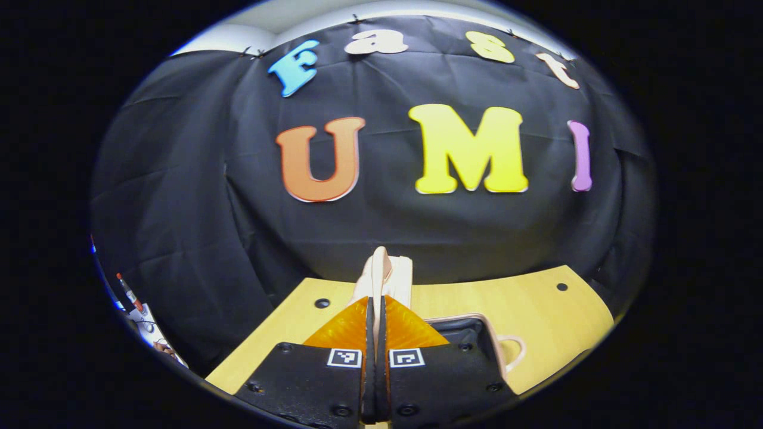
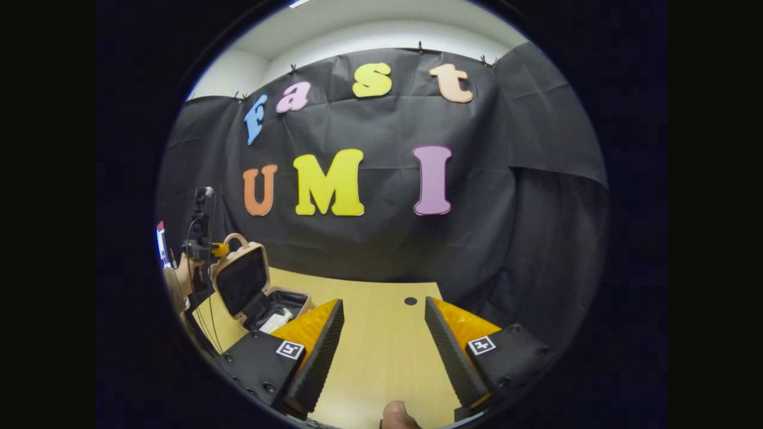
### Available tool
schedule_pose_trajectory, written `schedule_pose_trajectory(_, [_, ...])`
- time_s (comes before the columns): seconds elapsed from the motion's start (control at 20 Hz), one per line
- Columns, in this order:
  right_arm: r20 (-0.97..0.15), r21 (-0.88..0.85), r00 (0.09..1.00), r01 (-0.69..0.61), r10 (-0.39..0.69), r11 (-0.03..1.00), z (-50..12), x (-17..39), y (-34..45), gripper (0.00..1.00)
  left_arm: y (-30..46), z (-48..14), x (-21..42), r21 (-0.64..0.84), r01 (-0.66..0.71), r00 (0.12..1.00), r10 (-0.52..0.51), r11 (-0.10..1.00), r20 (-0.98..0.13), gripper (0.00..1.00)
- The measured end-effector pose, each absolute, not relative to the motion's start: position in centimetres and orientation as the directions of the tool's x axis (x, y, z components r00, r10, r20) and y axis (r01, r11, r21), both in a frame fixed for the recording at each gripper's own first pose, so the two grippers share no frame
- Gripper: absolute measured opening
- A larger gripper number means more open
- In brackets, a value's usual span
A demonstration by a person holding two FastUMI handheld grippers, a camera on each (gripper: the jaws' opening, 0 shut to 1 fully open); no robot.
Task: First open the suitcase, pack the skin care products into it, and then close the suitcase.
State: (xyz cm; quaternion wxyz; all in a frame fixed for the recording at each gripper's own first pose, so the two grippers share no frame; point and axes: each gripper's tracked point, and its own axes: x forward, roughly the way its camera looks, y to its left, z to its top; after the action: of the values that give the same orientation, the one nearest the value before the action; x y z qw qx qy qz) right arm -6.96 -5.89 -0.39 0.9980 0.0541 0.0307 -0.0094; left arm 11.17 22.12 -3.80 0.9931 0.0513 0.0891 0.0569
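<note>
The pale pink suitcase (image 2: pixel 256 298) stands open on the wooden table (image 2: pixel 381 351), its dark-lined lid (image 2: pixel 241 279) raised nearly upright. A white skin care item (image 2: pixel 275 322) lies in the base. My left gripper (image 1: pixel 377 301) is shut on the lid's edge (image 1: pixel 381 271), which rises between its fingers. The dark base (image 1: pixel 471 333) and the handle loop (image 1: pixel 517 351) sit just right of them. In the right gripper view, the left gripper (image 2: pixel 208 250) and the hand holding it are at the lid's top. My right gripper (image 2: pixel 384 304) is open over bare tabletop, right of the suitcase.
The table has small dark holes (image 2: pixel 410 301) and ends at the black cloth wall behind. Cables hang at the table's left side (image 2: pixel 205 333). A thumb (image 2: pixel 396 417) shows at the bottom edge. Some small items lie off the table's left edge (image 1: pixel 137 310).
</note>
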Motion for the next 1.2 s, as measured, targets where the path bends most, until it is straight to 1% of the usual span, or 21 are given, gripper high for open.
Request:
schedule_pose_trajectory(0.05, [-0.059, 0.111, 0.998, 0.013, -0.006, 0.994, -0.6, -6.8, -6.4, 0.76, 19.8, -4.5, 11.3, 0.125, -0.074, 0.979, 0.096, 0.989, -0.181, 0.03])
schedule_pose_trajectory(0.1, [-0.057, 0.113, 0.998, 0.009, -0.002, 0.994, -0.9, -6.8, -7.1, 0.81, 17.7, -5.4, 11.6, 0.138, -0.042, 0.977, 0.070, 0.990, -0.203, 0.03])
schedule_pose_trajectory(0.25, [-0.071, 0.136, 0.997, 0.007, 0.003, 0.991, -2.6, -6.6, -9.2, 0.81, 11.8, -9.2, 12.1, 0.121, 0.029, 0.954, 0.008, 0.992, -0.298, 0.03])
schedule_pose_trajectory(0.4, [-0.098, 0.176, 0.995, 0.018, 0.000, 0.984, -4.6, -6.4, -11.6, 0.81, 8.3, -12.4, 12.6, 0.111, 0.027, 0.928, 0.016, 0.993, -0.371, 0.03])
schedule_pose_trajectory(0.55, [-0.122, 0.197, 0.992, 0.042, -0.018, 0.980, -6.5, -6.3, -13.7, 0.81, 6.1, -15.1, 13.0, 0.113, 0.018, 0.910, 0.030, 0.993, -0.414, 0.03])
schedule_pose_trajectory(0.75, [-0.175, 0.205, 0.984, 0.069, -0.033, 0.976, -9.7, -6.3, -15.5, 0.81, 3.8, -19.0, 13.4, 0.144, 0.040, 0.868, 0.037, 0.989, -0.496, 0.03])
schedule_pose_trajectory(0.85, [-0.194, 0.201, 0.980, 0.085, -0.045, 0.976, -10.9, -6.2, -16.3, 0.80, 3.1, -20.5, 13.5, 0.174, 0.042, 0.849, 0.056, 0.984, -0.525, 0.03])
schedule_pose_trajectory(1.05, [-0.227, 0.204, 0.972, 0.108, -0.060, 0.973, -12.5, -5.7, -17.1, 0.81, 2.3, -23.0, 13.1, 0.190, 0.047, 0.808, 0.074, 0.981, -0.584, 0.07])
schedule_pose_trajectory(1.15, [-0.226, 0.209, 0.972, 0.112, -0.064, 0.971, -12.4, -5.5, -17.3, 0.81, 1.8, -23.9, 12.7, 0.179, 0.058, 0.788, 0.065, 0.982, -0.612, 0.12])
schedule_pose_trajectory(1.2, [-0.222, 0.205, 0.973, 0.112, -0.065, 0.972, -12.2, -5.3, -17.1, 0.81, 1.4, -24.1, 12.6, 0.168, 0.065, 0.785, 0.054, 0.984, -0.617, 0.19])
